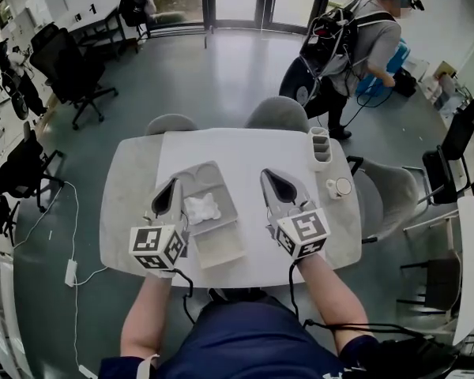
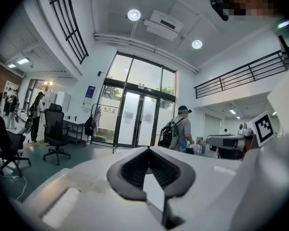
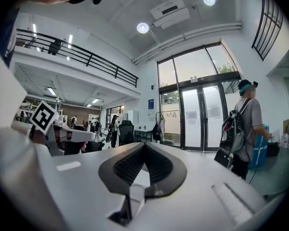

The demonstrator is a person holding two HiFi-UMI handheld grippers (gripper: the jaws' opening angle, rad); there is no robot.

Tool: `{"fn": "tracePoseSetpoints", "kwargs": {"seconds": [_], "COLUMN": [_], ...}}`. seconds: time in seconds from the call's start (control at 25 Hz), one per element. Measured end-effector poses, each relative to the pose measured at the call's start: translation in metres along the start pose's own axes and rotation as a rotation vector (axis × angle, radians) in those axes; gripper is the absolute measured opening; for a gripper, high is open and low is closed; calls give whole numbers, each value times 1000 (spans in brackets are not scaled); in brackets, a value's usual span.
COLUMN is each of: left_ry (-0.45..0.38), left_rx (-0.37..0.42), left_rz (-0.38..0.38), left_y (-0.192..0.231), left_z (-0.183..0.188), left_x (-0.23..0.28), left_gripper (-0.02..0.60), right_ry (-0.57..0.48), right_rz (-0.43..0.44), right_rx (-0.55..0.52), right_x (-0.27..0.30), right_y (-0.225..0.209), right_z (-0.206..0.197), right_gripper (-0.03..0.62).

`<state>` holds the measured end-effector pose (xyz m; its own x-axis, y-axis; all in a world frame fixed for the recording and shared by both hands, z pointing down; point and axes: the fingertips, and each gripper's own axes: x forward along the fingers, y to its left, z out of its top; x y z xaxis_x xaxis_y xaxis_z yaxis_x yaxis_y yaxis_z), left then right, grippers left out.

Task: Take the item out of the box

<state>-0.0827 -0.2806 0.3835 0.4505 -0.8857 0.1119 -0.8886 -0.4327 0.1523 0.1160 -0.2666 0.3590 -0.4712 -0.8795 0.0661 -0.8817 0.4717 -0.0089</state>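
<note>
An open grey box (image 1: 221,247) lies on the white mat in the middle of the table, with its lid (image 1: 196,178) folded back toward the far side. A crumpled white item (image 1: 201,208) rests inside it. My left gripper (image 1: 172,185) hovers at the box's left edge, shut and holding nothing. My right gripper (image 1: 275,178) sits to the right of the box over the mat, also shut and empty. Both gripper views look level across the room: the left gripper (image 2: 149,149) and the right gripper (image 3: 145,145) show closed jaws, with the box out of sight.
A grey stacked holder (image 1: 320,145) and a small white round object (image 1: 341,186) stand at the table's far right. Grey chairs (image 1: 277,114) ring the table (image 1: 126,212). A person with a backpack (image 1: 355,42) stands beyond it by the glass doors.
</note>
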Motion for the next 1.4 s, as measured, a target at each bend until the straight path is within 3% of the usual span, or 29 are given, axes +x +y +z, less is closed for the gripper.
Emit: {"fn": "tracePoseSetpoints", "kwargs": {"seconds": [0.84,1.4], "left_ry": [-11,7], "left_rx": [-11,-19], "left_rz": [77,78], "left_y": [24,20], "left_z": [1,-8], "left_x": [-16,-23], "left_gripper": [2,2], "right_ry": [-23,-11], "right_rz": [1,-30], "right_rx": [31,48], "right_x": [10,1], "right_y": [-9,-14], "right_z": [6,0], "right_gripper": [2,2]}}
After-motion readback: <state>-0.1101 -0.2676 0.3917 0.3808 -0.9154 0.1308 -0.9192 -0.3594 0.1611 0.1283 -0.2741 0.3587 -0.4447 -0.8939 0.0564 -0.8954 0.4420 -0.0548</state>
